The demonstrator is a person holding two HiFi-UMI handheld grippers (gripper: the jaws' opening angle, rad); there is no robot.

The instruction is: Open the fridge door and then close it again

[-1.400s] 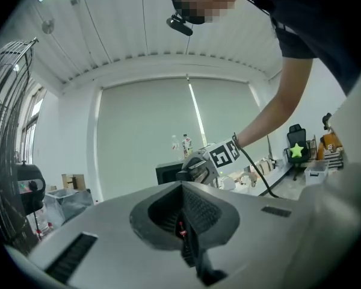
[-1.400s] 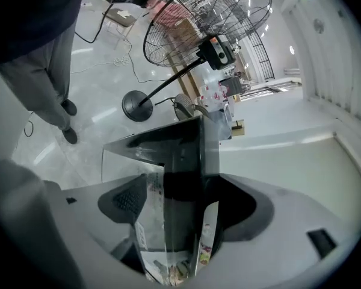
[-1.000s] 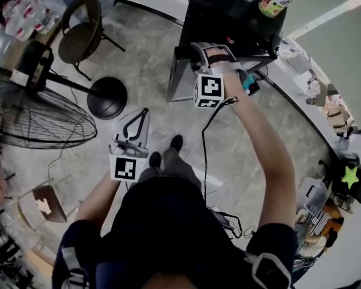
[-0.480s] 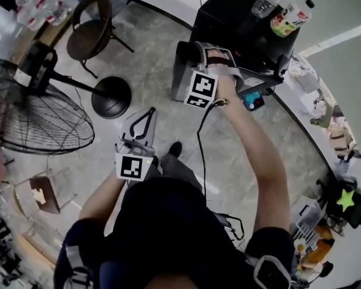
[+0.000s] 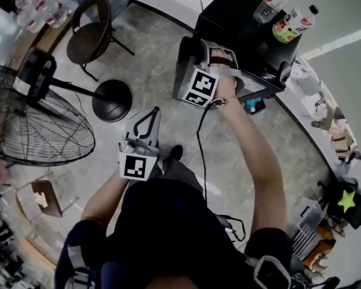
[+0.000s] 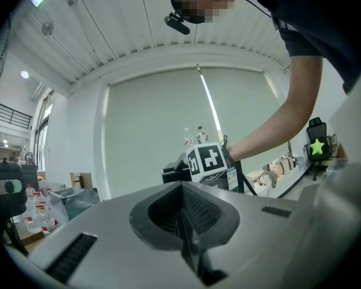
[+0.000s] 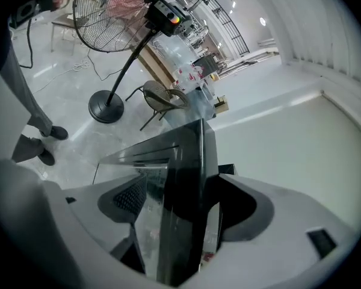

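A small black fridge (image 5: 243, 20) stands at the top of the head view, its glass door (image 5: 185, 71) swung out and seen edge-on. My right gripper (image 5: 206, 48) is shut on the door's free edge. In the right gripper view that dark edge (image 7: 183, 185) runs straight between the two pads. My left gripper (image 5: 148, 115) hangs over the floor to the left of the fridge, shut and holding nothing. In the left gripper view its jaws (image 6: 183, 221) meet with no gap, and the right gripper's marker cube (image 6: 206, 159) shows beyond them.
Two bottles (image 5: 286, 20) stand on the fridge top. A standing fan (image 5: 39, 128) with a round base (image 5: 111, 100) and a chair (image 5: 87, 32) are at the left. A cluttered counter (image 5: 325, 125) curves along the right. A cable (image 5: 200, 155) trails from the right gripper.
The right gripper has shifted left, away from the fridge body, with the door edge still in it. The left gripper has drifted forward and slightly right, still shut.
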